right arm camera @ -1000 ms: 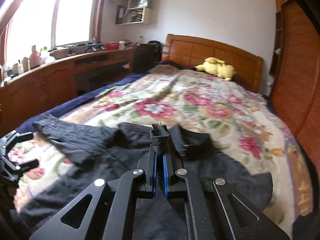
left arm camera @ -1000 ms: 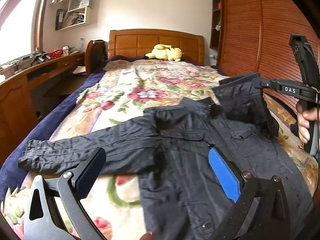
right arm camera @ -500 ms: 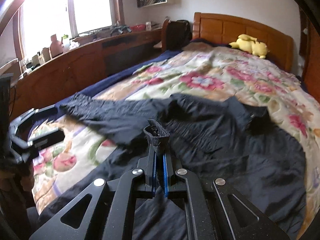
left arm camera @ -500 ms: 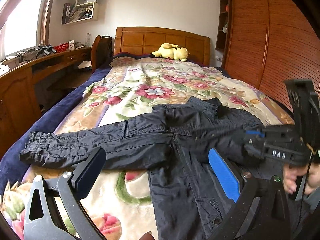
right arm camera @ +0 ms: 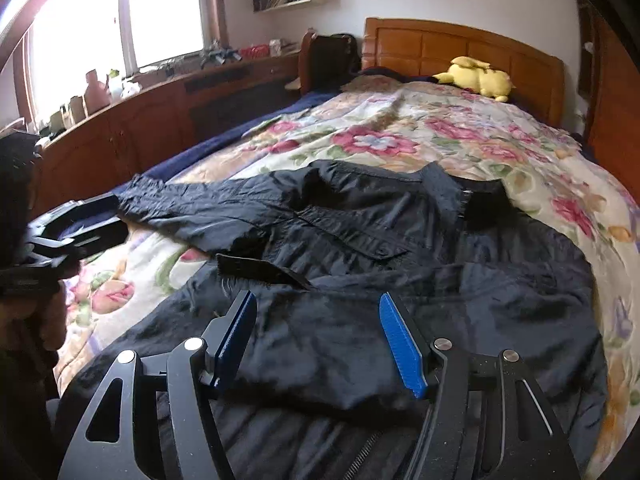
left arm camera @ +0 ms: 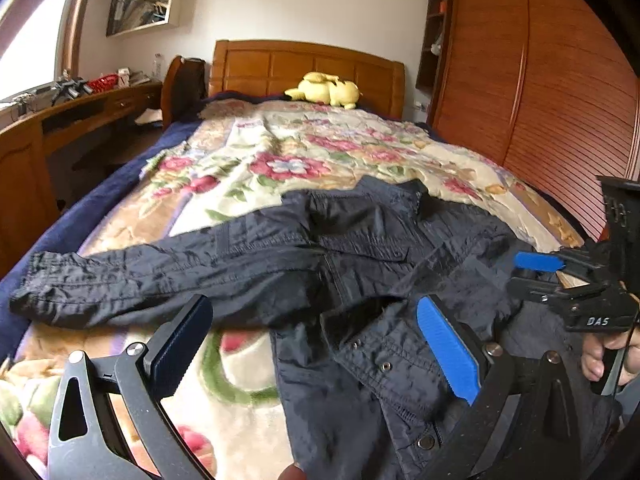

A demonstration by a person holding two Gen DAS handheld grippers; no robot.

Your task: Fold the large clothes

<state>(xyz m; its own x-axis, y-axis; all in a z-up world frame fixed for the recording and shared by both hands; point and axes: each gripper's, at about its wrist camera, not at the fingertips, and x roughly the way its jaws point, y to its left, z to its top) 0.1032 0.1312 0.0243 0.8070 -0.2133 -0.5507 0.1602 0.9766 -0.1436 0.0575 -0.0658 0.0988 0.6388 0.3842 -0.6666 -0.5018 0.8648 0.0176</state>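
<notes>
Left sleeve of the dark navy padded nylon jacket (left arm camera: 352,264) runs out flat toward the left edge of the bed with the floral quilt (left arm camera: 256,148), cuff at the far left. Left gripper (left arm camera: 316,340) hovers over the near left side, jaws wide, nothing between them (quilt and jacket front show below). Jacket body lies spread across the near half of the bed, collar toward the wooden headboard (right arm camera: 460,44). Right sleeve is folded across the front. Right gripper (right arm camera: 318,340) sits over the near right side, jaws opening, no fabric pinched between the blue pads (right arm camera: 400,344).
</notes>
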